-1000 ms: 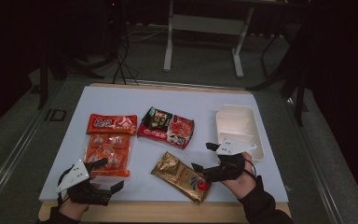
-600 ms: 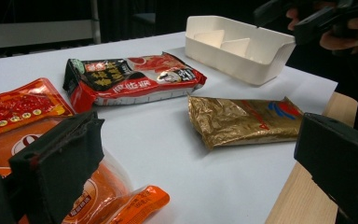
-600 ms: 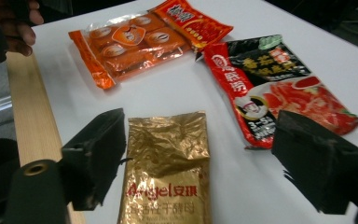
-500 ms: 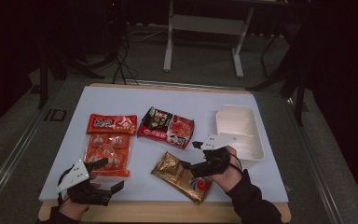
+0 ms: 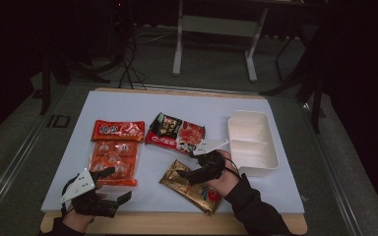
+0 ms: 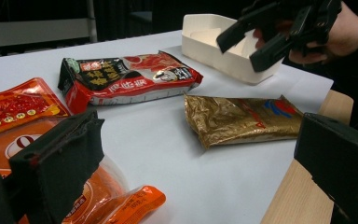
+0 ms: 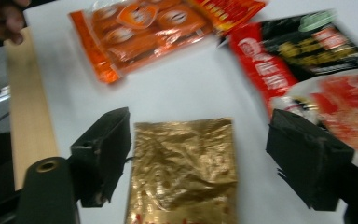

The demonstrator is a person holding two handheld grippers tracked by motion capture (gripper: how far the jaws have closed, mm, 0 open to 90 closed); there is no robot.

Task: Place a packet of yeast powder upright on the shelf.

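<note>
Moved in from the white divided tray (image 5: 253,142), the right gripper (image 5: 193,169) now hovers over the crinkled gold foil packet (image 5: 192,187) at five o'clock on the table — jaws spread. Left gripper (image 5: 112,184) rests at seven o'clock — jaws spread, beside the orange snack pack (image 5: 112,160).

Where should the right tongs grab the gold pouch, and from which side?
Probably the crimped far end of the gold pouch, coming straight down from above. It lies flat on the white mat, so only an edge offers a pinch. The right tongs already hang open over that end, one jaw off each long side.
</note>
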